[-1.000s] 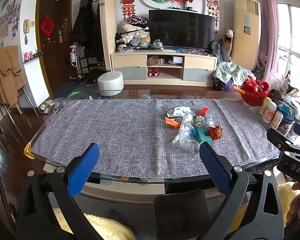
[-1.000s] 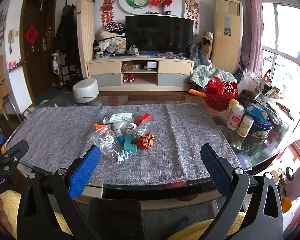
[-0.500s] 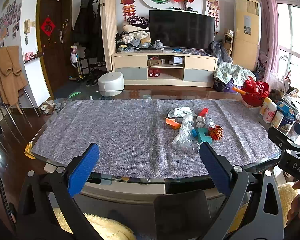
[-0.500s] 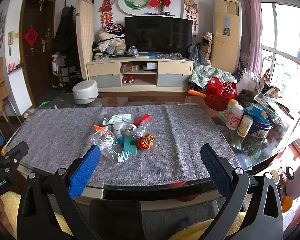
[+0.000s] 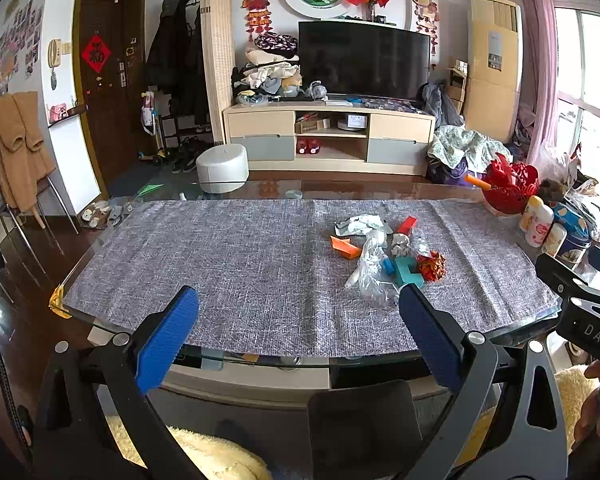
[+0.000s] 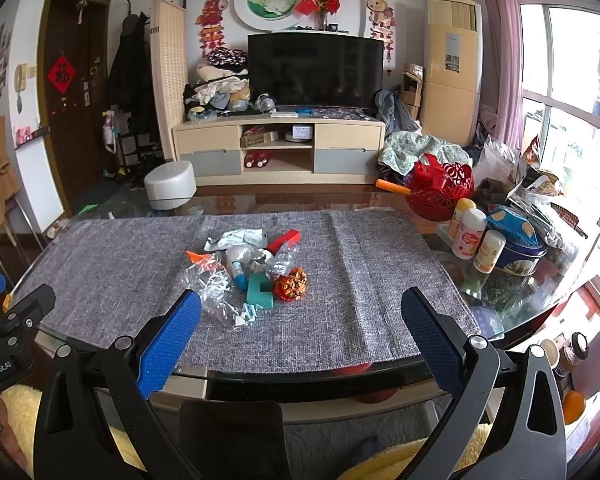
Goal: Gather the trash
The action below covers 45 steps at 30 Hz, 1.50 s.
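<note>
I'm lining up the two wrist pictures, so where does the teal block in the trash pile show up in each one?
Left wrist: teal block right of centre on the grey cloth, just beyond the gripper's right finger.
Right wrist: teal block left of centre, nearer the gripper's left finger.
Shared landmark: the red-gold crumpled ball, right beside the block in both.

Grey woven cloth, teal block, red-gold wrapper — blue-padded tools.
</note>
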Motion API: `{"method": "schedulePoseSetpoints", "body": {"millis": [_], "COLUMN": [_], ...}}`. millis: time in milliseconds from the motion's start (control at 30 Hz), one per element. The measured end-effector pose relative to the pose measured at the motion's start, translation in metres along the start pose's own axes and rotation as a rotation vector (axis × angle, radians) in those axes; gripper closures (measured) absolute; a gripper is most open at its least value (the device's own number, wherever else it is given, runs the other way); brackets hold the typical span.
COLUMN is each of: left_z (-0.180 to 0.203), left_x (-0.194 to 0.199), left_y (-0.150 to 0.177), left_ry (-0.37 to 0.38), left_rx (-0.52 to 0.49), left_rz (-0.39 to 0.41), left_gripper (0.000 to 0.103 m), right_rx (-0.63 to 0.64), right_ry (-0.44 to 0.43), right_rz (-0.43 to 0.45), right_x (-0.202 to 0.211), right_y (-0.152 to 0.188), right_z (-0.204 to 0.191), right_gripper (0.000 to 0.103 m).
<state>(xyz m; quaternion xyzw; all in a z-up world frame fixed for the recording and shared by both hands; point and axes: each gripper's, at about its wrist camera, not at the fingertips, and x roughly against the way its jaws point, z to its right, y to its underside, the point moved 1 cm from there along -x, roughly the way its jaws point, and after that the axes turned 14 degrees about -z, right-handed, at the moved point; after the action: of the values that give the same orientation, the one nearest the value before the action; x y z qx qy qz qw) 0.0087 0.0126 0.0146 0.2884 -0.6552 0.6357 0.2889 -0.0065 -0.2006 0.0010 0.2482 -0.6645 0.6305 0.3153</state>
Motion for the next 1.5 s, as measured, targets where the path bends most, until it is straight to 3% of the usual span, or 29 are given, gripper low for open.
{"method": "schedulePoseSetpoints", "body": {"millis": [1500], "left_z": [0.0008], "left_x": [-0.0024], "left_y": [0.0008], "left_ry": [-0.003], "left_rx": [0.002], "left_rz": [-0.009], "left_gripper": [0.008], "right_rx": [-0.012], "right_ry": [-0.015], "right_rz": [-0.014], "right_x": [-0.0026], "right_y": [-0.0014], "right_z": [0.0062], "right_gripper": [0.003]}}
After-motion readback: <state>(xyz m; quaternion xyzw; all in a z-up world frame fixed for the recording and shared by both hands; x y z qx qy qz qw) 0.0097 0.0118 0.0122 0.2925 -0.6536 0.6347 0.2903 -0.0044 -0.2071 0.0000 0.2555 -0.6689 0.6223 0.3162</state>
